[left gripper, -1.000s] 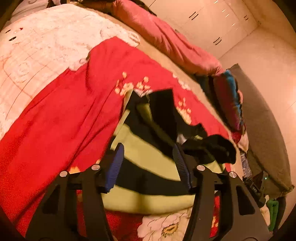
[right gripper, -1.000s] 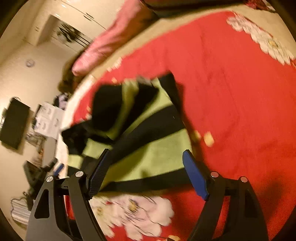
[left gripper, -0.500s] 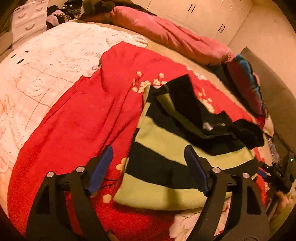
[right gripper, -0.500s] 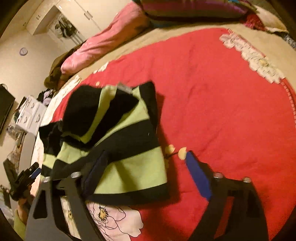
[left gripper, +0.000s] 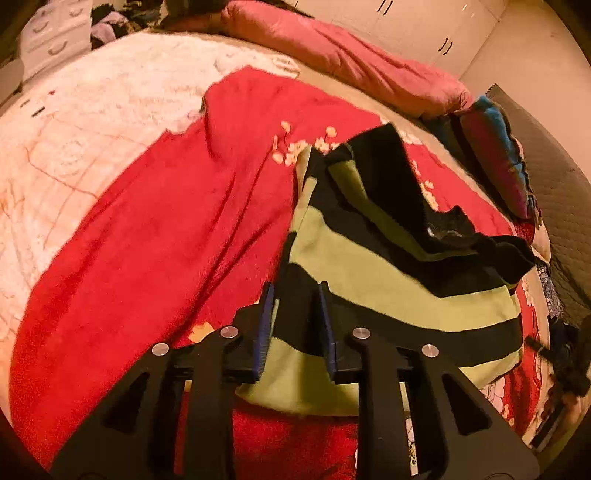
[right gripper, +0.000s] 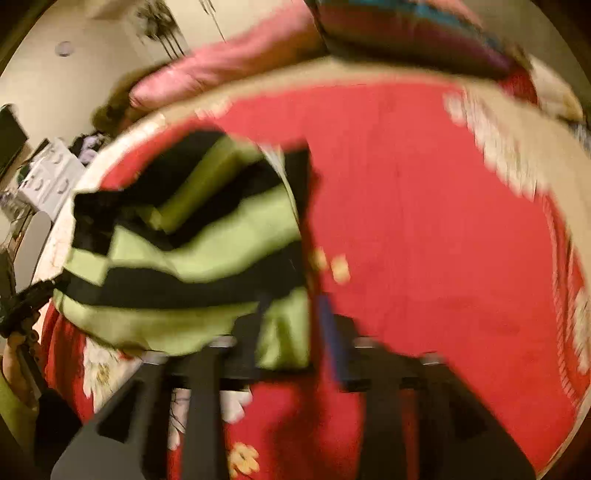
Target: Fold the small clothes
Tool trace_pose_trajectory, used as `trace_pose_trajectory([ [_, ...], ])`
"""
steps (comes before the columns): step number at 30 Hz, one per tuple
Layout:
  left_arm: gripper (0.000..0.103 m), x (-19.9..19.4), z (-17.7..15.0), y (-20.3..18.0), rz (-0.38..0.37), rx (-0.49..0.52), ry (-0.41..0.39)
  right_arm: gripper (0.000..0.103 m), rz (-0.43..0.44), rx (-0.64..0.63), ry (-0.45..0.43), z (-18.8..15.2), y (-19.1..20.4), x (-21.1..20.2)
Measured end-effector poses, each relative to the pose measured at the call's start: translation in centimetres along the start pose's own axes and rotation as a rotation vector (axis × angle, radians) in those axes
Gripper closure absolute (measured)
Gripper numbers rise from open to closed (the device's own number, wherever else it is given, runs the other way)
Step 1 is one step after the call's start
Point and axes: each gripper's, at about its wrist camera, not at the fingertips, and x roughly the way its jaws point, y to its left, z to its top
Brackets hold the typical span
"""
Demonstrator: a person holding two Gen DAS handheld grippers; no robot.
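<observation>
A small garment with black and lime-green stripes [left gripper: 388, 273] lies partly folded on a red flowered blanket [left gripper: 166, 240]. My left gripper [left gripper: 293, 317] is closing, and its blue pads pinch the garment's near left corner. In the blurred right wrist view the same garment [right gripper: 207, 254] spreads to the left. My right gripper [right gripper: 291, 321] is closing too, with the garment's near right corner bunched between its narrow jaws. A black sleeve is folded over the garment's far side.
The red blanket [right gripper: 424, 221] covers the middle of a bed. A white quilt [left gripper: 74, 129] lies to the left and a pink rolled quilt [left gripper: 351, 62] along the far edge. A striped cushion [left gripper: 495, 155] sits at the right, and white drawers [left gripper: 55, 33] stand beyond the bed.
Both grippers have narrowed from wide open onto the garment's near corners. The left one slid left to the corner. The right view has rolled and blurred.
</observation>
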Motion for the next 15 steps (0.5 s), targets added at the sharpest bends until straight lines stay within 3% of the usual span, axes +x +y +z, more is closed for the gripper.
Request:
trace_pose_trajectory([
  [4, 0.079, -0.5, 0.4, -0.2, -0.010, 0.006, -0.034, 0.036, -0.028, -0.172, -0.078, 3.4, 3.4, -0.3],
  [10, 0.075, -0.5, 0.5, -0.3, -0.010, 0.015, -0.042, 0.014, -0.034, -0.360, -0.044, 7.4, 7.5, 4.3],
  [12, 0.073, -0.6, 0.5, -0.2, -0.011, 0.013, -0.048, 0.014, -0.055, -0.358, -0.024, 8.8, 7.7, 6.4],
  [14, 0.073, -0.5, 0.6, -0.1, -0.016, 0.008, -0.046, 0.019, -0.041, -0.322, -0.009, 9.8, 7.2, 8.2],
  [15, 0.073, -0.5, 0.6, -0.1, -0.017, 0.009, -0.046, 0.058, -0.015, -0.299, 0.007, 10.2, 6.9, 8.9],
])
